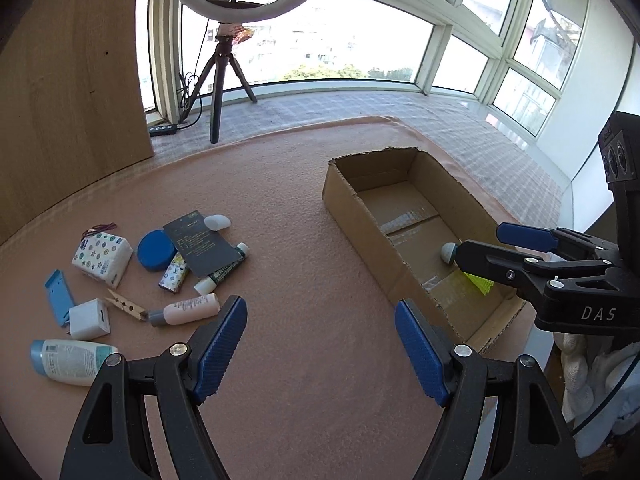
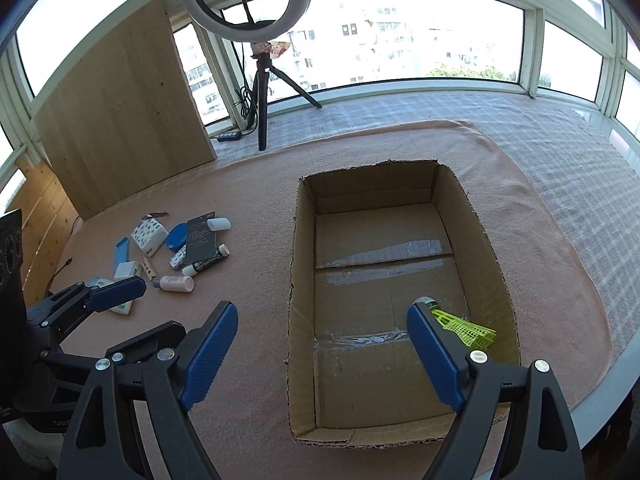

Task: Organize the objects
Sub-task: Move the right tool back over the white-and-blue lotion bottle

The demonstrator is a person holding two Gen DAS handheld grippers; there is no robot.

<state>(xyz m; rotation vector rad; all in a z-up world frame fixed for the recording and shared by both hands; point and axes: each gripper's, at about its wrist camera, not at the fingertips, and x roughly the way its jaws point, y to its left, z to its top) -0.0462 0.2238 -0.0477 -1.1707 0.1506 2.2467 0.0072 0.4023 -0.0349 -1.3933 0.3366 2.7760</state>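
Right tool (image 2: 320, 348) view alone shows shuttlecock's (image 2: 464, 326) yellow skirt whole.

Both grippers, left gripper (image 1: 320, 344) and right gripper (image 2: 320, 352), share black plastic frames, silver rivets and ribbed blue fingers (image 1: 218, 354); white "DAS" lettering marks one body.

shuttlecock (image 2: 464, 326): head hidden by right claw (image 2: 320, 350) | dark card (image 1: 202, 248): print unreadable
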